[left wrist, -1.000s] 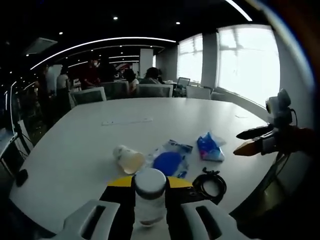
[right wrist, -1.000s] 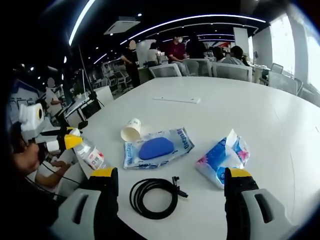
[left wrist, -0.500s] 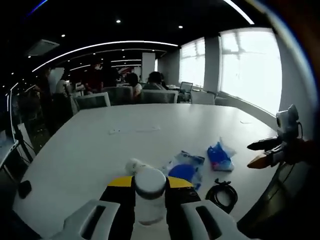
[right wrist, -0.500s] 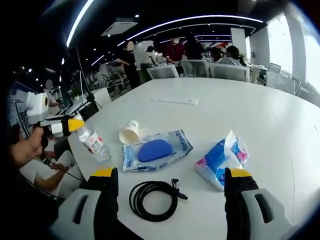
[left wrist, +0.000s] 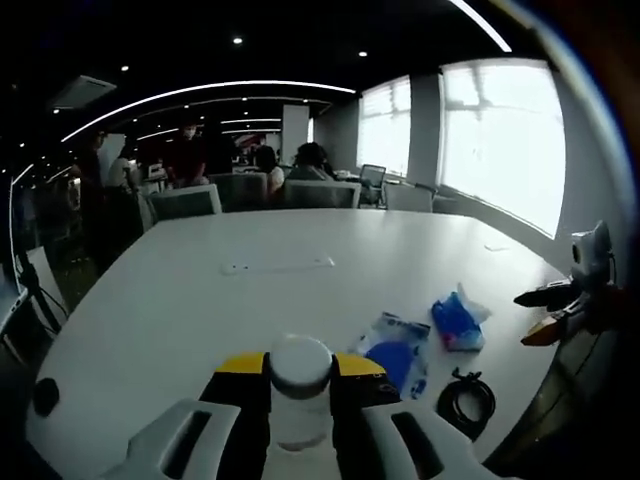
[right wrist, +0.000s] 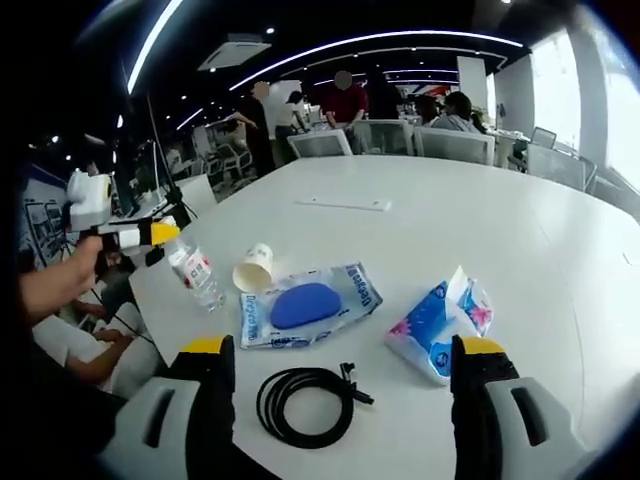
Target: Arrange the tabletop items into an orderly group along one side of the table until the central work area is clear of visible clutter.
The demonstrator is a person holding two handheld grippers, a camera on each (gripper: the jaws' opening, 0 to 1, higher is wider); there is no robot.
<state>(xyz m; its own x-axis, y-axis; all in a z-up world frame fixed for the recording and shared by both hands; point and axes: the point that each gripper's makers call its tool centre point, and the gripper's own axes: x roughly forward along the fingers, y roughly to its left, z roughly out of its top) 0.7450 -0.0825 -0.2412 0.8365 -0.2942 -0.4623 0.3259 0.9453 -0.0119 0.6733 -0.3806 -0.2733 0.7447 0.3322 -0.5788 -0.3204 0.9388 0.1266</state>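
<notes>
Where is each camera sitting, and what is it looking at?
Left gripper view: rides the left gripper, looking along jaws shut on a water bottle across the white table.
Right gripper view: rides the right gripper, jaws open, over a black cable; a hand shows at left.
Both show the cable, blue pouch and tissue pack.

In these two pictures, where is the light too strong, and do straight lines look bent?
Left gripper view: the windows are blown out to white, the ceiling is dark, and the ceiling light strips curve from fisheye distortion. Right gripper view: the window at the right also glares, the white table is evenly lit, and its far edge bows.
</notes>
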